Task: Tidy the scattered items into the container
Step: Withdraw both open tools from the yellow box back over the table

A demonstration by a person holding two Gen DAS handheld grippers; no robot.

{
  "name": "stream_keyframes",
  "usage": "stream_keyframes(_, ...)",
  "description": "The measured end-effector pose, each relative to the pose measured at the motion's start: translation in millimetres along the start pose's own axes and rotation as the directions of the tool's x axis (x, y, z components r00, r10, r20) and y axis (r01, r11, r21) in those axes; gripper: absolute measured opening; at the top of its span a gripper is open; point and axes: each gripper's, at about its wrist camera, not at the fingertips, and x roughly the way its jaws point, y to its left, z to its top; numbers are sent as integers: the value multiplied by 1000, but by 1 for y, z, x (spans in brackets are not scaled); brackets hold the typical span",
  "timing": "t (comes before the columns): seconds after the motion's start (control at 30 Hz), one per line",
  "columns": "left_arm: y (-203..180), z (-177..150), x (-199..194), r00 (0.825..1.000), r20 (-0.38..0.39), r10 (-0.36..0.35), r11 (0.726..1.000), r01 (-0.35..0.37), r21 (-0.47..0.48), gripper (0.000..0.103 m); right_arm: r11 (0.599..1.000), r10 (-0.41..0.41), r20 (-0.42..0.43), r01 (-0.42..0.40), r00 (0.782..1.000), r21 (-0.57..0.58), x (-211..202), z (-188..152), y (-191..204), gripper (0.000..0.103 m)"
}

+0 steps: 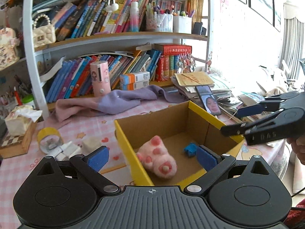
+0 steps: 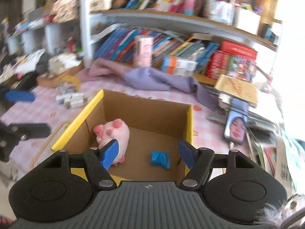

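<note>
a white-framed bookshelf [image 1: 118, 36] with wooden boards is set behind the table, packed with leaning books, pen cups and a quilted cream handbag [image 1: 44, 32]. the table [image 1: 22, 171] is covered by a pink checked cloth printed with stars and hearts. a lilac and pink fabric [image 1: 106, 101] is draped at the foot of the shelf, beside a stack of papers [image 1: 202, 85]. a white wall [image 1: 244, 43] is seen to the right, with dark-framed pictures hung on it and a pleated curtain [image 1: 293, 47] at the far edge. strong daylight is cast across that side.
</note>
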Motion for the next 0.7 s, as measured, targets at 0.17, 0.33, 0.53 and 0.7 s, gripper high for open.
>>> stream_keyframes(0.17, 16, -23, -28, 999, 20, 37, 999, -36, -40, 100, 987, -93, 36, 88, 995, 136, -22, -14, 16, 68)
stream_keyframes(0.33, 28, -48, -49, 999, 5, 50, 994, -49, -99, 100, 971, -168, 52, 156, 984, 182, -43, -38, 46, 69)
stream_keyframes(0.53, 40, -74, -71, 998, -11, 65, 990, -66, -121, 100, 955, -182, -6, 178, 983, 239, -51, -78, 88, 69)
stream_keyframes(0.7, 47, -100, -90, 995, -22, 100, 988, -102, -117, 100, 960, -173, -36, 177, 984, 215, -59, -98, 125, 69)
